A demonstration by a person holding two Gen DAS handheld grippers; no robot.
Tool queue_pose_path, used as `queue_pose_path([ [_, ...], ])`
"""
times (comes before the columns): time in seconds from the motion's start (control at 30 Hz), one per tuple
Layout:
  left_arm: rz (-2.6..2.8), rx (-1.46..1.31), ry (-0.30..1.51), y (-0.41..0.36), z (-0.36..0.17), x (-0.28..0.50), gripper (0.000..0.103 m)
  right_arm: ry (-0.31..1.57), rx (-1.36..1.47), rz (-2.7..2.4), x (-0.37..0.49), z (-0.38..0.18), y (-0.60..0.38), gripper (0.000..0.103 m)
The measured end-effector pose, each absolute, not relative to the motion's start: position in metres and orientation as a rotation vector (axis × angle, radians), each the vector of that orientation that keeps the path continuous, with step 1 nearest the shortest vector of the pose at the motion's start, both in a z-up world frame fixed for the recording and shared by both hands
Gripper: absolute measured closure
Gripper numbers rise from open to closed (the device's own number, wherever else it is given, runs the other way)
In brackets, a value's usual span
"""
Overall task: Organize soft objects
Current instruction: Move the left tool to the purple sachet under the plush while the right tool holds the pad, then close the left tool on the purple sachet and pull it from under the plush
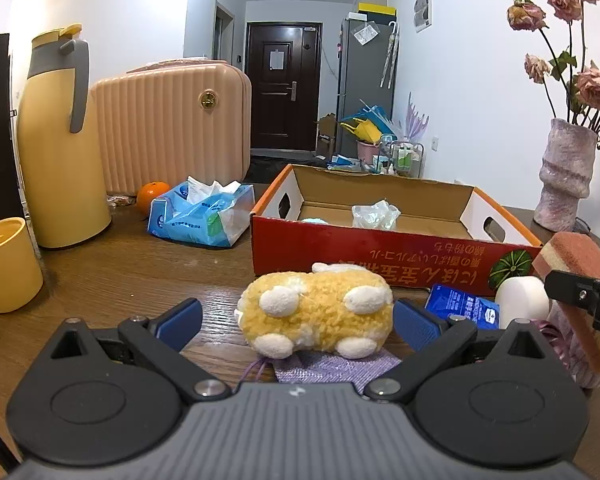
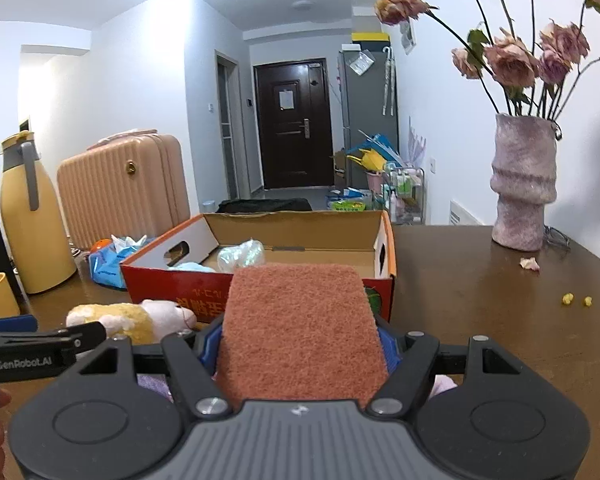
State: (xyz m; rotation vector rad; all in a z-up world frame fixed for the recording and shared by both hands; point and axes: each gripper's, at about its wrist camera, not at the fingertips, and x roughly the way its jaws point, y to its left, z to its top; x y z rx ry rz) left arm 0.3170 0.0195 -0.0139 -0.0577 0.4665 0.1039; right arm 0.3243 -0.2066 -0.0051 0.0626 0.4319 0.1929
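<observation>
Big yellow thermos jug (image 1: 60, 140) sits on the left of the wooden table (image 1: 112, 268), with a yellow mug (image 1: 6, 264) near it at the edge. Behind them there's a ribbed pink suitcase (image 1: 172, 128), and an orange (image 1: 152, 196) right by an open blue tissue pack (image 1: 204, 216). On the far right, a fuzzy pinkish vase (image 2: 524, 184) holds dried-out roses (image 2: 512, 60). Way back, a dark door (image 1: 284, 84) and a grey fridge (image 1: 366, 80).
</observation>
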Motion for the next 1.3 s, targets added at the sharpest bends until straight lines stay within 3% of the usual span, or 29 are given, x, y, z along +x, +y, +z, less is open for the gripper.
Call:
queue_pose_path([
  [1.1,0.110,-0.040,0.716,0.001,-0.061,0.363,0.001,0.453,0.094,0.183,0.325,-0.010,-0.211,0.032],
  [1.17,0.098,-0.017,0.712,-0.002,-0.061,0.362,0.006,0.453,0.095,0.184,0.325,-0.010,-0.211,0.032],
  [1.27,0.065,0.004,0.701,-0.007,-0.059,0.358,0.021,0.454,0.094,0.186,0.324,-0.010,-0.211,0.032],
  [1.3,0.050,0.006,0.698,-0.008,-0.058,0.356,0.031,0.454,0.094,0.187,0.324,-0.010,-0.211,0.032],
])
